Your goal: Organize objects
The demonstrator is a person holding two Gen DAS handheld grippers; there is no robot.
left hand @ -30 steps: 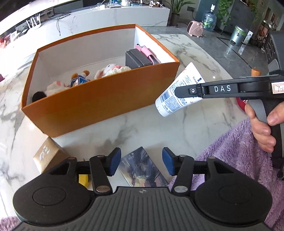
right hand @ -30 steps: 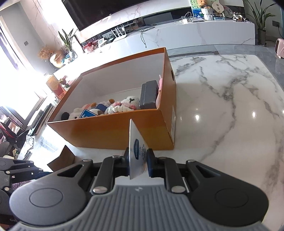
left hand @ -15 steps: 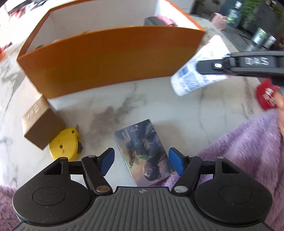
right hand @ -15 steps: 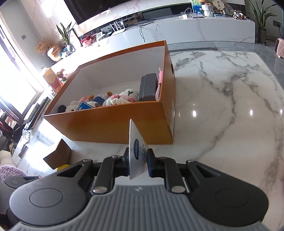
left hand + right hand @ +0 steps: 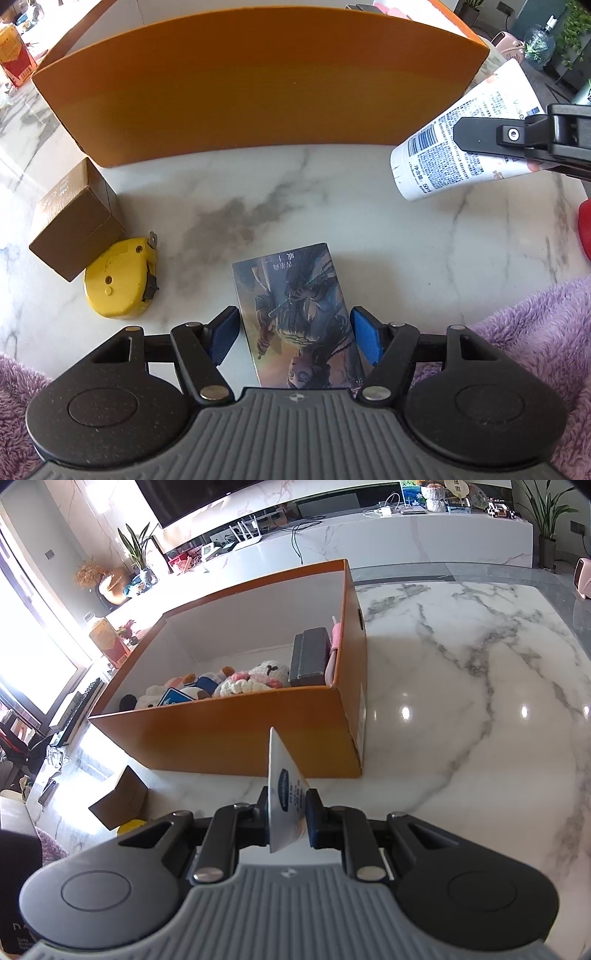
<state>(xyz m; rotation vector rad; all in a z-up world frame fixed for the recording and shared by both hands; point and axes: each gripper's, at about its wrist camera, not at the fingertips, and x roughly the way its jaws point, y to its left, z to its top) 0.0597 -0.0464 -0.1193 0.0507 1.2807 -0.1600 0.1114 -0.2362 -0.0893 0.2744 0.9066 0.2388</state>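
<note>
White marble with grey veins is the surface [image 5: 369, 221] in front of me. My left tool [image 5: 293, 336] points down at a picture card box [image 5: 295, 314] that lies flat on it. The blue pads [image 5: 365, 339] stand one on each side of the box and do not press it yet; the jaws are closing a little. To the left of it lie a yellow tape measure [image 5: 118, 280] and a brown box [image 5: 74, 221], touching each other. My right tool [image 5: 286, 818] is clamped on a white tube [image 5: 284, 790], held up near the big orange box [image 5: 240, 738]. Inside the orange box are soft toys [image 5: 251, 679], a dark case [image 5: 310, 657] and something pink [image 5: 334, 650] by the right wall.
</note>
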